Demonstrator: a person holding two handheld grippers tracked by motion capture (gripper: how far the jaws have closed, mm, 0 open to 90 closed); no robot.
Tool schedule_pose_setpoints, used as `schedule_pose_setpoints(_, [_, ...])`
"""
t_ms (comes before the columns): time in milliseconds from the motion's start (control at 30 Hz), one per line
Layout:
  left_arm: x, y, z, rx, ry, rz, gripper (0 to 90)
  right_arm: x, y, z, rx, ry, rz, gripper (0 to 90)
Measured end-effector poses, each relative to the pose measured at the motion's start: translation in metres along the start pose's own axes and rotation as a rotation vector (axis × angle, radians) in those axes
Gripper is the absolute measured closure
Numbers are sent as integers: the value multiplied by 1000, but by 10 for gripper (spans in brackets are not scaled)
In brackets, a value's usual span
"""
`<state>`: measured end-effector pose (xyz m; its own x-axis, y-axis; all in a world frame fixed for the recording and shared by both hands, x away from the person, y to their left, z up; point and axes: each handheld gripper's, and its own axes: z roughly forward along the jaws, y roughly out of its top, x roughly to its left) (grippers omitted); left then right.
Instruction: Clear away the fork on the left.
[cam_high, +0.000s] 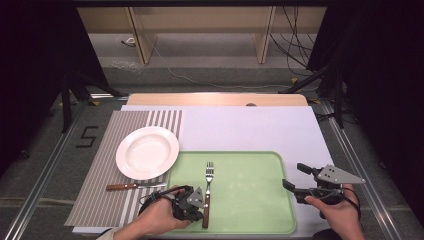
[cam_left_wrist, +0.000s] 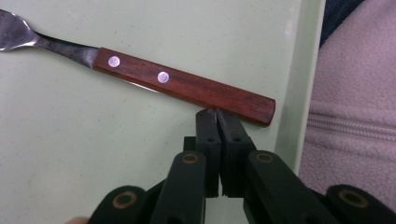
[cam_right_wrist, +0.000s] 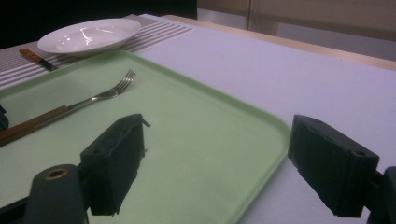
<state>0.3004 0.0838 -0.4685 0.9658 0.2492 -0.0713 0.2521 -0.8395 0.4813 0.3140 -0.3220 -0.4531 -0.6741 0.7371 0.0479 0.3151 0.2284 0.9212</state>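
Shut, or all but shut, with nothing between its jaws, the left gripper is held low over the near left part of the green tray, its closed tips seen in the left gripper view just at the near end of the fork's wooden handle; whether they touch it cannot be told. The fork is laid on the tray's left part, tines pointing far, handle end close to the tray's near rim. Little room is left between that handle end and the near rim, while the tray's middle and right are bare and open for movement. The right gripper is held at the tray's right edge with its jaws spread wide and nothing gripped; in the right gripper view the tray's rim is seen to pass between the jaws. A white plate is set on a striped placemat to the left of the tray, just beside its far left corner, and a knife with a wooden handle is laid on the mat near of the plate. On the floor to the left of the table a figure "5" is marked.
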Motion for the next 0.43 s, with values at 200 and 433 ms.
schedule_pose_setpoints(200, [10,-10,-13,-106,65,10,710,-1,0,-1,-2,0,2,196])
schedule_pose_setpoints(433, [38,-49,-44,-415,252,-181,145,-1,0,-2,-7,0,7,196])
